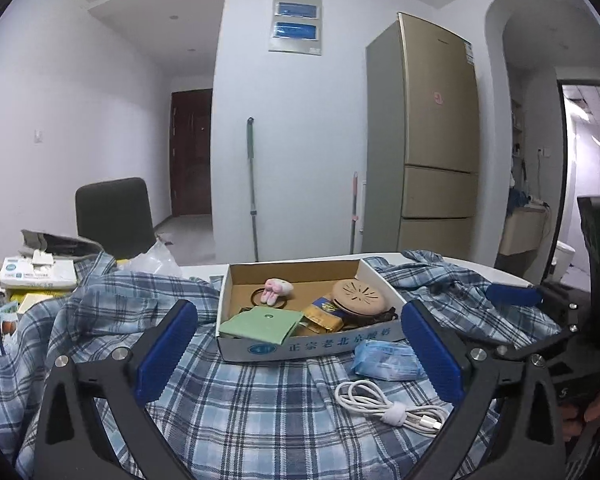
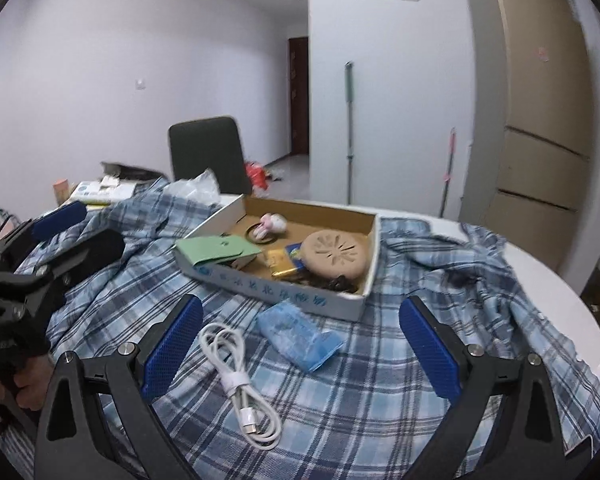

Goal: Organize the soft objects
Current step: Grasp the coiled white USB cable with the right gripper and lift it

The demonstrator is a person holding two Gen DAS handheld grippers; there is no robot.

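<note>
A blue plaid shirt (image 1: 240,400) (image 2: 360,380) lies spread over the table. On it stands a shallow cardboard box (image 1: 312,346) (image 2: 284,292) holding a green pouch (image 1: 260,322) (image 2: 216,250), a pink plush bunny (image 1: 276,290) (image 2: 272,222), a round tan vented disc (image 1: 358,296) (image 2: 336,256) and gold packets. In front of the box lie a blue tissue pack (image 1: 388,360) (image 2: 296,330) and a coiled white cable (image 1: 384,402) (image 2: 240,384). My left gripper (image 1: 300,348) is open and empty, its fingers astride the box front. My right gripper (image 2: 300,344) is open and empty, above the tissue pack and cable.
A dark chair (image 1: 114,216) (image 2: 208,154) stands behind the table. Papers, tissue packs and clutter (image 1: 36,276) sit at the table's left end. A fridge (image 1: 436,136), a mop handle (image 1: 252,188) and a doorway are beyond. The table's white edge (image 2: 560,276) curves on the right.
</note>
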